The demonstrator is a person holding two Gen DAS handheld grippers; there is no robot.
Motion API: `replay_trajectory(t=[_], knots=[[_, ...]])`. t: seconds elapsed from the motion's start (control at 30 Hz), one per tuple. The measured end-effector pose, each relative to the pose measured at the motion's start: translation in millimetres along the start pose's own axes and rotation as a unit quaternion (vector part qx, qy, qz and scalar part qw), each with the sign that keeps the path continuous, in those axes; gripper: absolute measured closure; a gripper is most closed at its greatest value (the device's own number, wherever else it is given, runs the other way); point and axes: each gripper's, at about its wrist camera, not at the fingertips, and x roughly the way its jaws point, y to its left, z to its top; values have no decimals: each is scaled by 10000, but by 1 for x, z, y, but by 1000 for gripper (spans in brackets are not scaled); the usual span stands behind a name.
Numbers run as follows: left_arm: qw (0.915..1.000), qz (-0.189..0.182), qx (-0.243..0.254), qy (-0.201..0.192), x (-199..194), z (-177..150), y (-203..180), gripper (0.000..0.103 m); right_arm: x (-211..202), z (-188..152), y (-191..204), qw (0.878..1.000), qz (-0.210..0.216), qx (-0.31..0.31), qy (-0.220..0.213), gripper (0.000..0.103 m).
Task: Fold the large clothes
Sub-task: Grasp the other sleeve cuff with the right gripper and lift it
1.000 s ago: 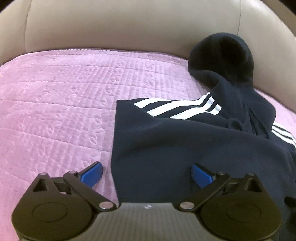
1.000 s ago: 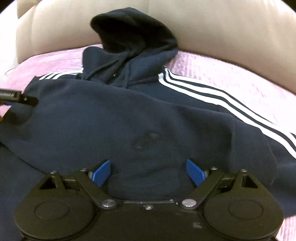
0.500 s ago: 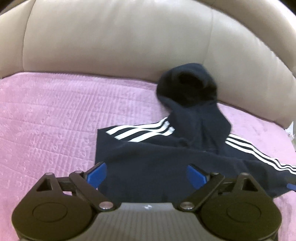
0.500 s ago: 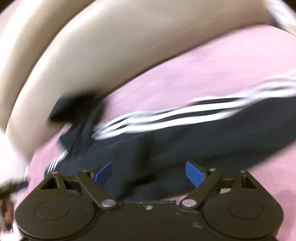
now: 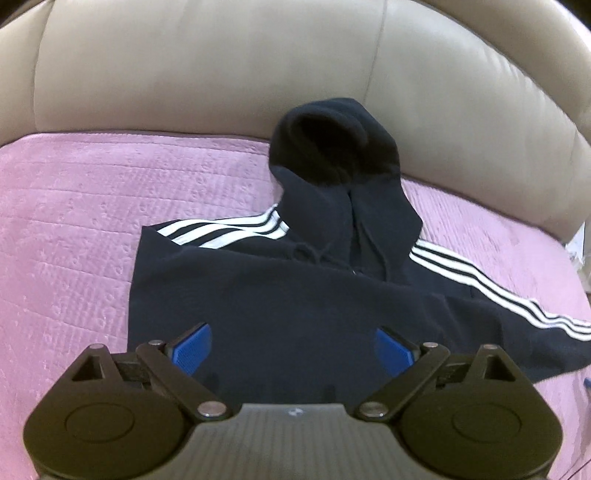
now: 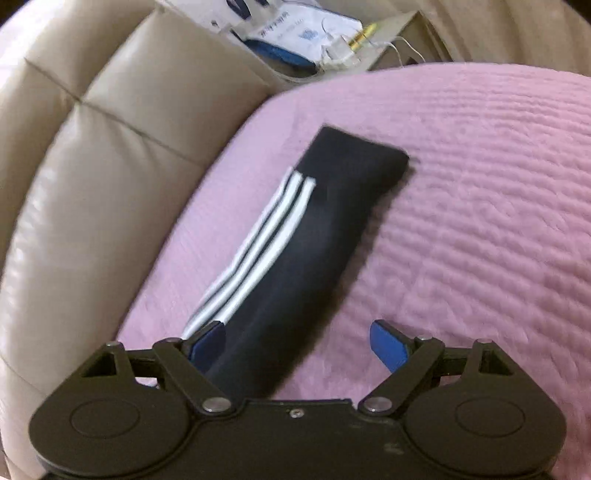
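Left wrist view: left gripper has its blue pads spread wide, nothing pinched, and the jaws have just been closing a little with only the hoodie showing below the gap, no contact visible. Hoodie is dark navy, lies flat on the pink quilted cover, hood at 12 o'clock propped against the beige sofa back. White stripes run on both shoulders; one sleeve is tucked in at 9 o'clock, so that side ends in a straight edge. Lower hem is hidden under the gripper body. Other sleeve runs off toward 3 o'clock, its end cut by the fisheye rim. Small blue bit at 4 o'clock edge, too little shown to identify. Right wrist view: right gripper is also spread, pinching nothing; the striped sleeve passes between the pads near the 9 o'clock one, contact unclear because of motion blur. Cuff lies at 12 o'clock on the cover. Near end of sleeve hidden under the gripper body. Clutter of papers and wires at 12 o'clock behind the sofa, print unreadable.
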Motion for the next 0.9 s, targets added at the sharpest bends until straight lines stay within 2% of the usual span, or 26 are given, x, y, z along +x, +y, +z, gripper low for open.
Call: replay_trajectory(t=[0.07,0.23,0.37,0.4,0.43,0.47,0.5,0.53,0.67,0.77,0.9], knots=[[10000,-3,82,7,0,-2,-5,7,5,7,-2,9997,29,-160,-204,1],[10000,-43,57,30,3,-11,-11,7,30,19,3,9946,-201,-465,-911,0],[9997,-124,98,189,3,-21,-12,9,53,23,28,9845,-729,-1183,-1071,2],[9996,-130,161,210,3,-23,-13,10,58,21,33,9806,-888,-1374,-1078,14],[9994,-129,239,204,2,-25,-14,10,59,20,36,9768,-1026,-1495,-1137,61],[9993,-111,319,175,1,-27,-15,10,59,19,38,9747,-1160,-1486,-1199,89],[9991,-88,389,142,0,-29,-17,10,57,20,35,9791,-1060,-1268,-1189,94],[9989,-87,440,117,-2,-29,-18,11,53,22,33,9821,-903,-1057,-1269,94],[9984,-62,558,-81,-11,-28,-21,11,18,25,41,9723,-718,-921,-2027,96],[9983,-73,511,-260,-18,-24,-18,11,2,28,51,9708,-403,-867,-2200,96],[9989,-231,305,-257,-20,-19,-12,11,-20,30,73,9674,-43,-866,-2380,95]])
